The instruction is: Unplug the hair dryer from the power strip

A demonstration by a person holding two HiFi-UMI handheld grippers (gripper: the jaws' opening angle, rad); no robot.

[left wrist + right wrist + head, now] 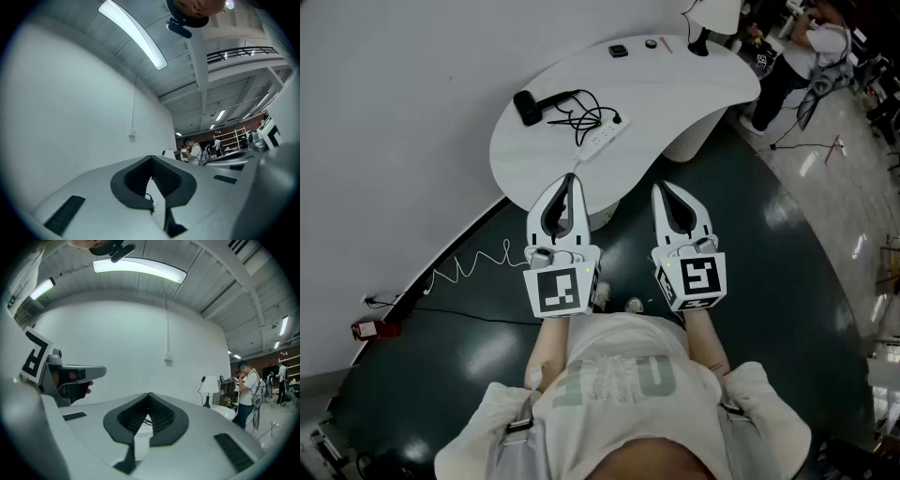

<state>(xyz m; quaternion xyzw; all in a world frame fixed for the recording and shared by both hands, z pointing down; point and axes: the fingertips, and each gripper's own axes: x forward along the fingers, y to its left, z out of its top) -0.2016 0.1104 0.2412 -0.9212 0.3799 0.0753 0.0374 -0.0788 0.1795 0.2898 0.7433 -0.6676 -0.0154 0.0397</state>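
No legible text, brand or number is present. The left marker cube (555, 291) on the left gripper (571, 180) and the right marker cube (698, 278) on the right gripper (660, 187) carry black-and-white square code patterns only. Pale print on the person's shirt (614, 375) may be lettering; it is too faint to read.

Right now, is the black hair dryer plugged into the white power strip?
Seemingly plugged in: a black plug sits at the white power strip's end, cord looping to the hair dryer.
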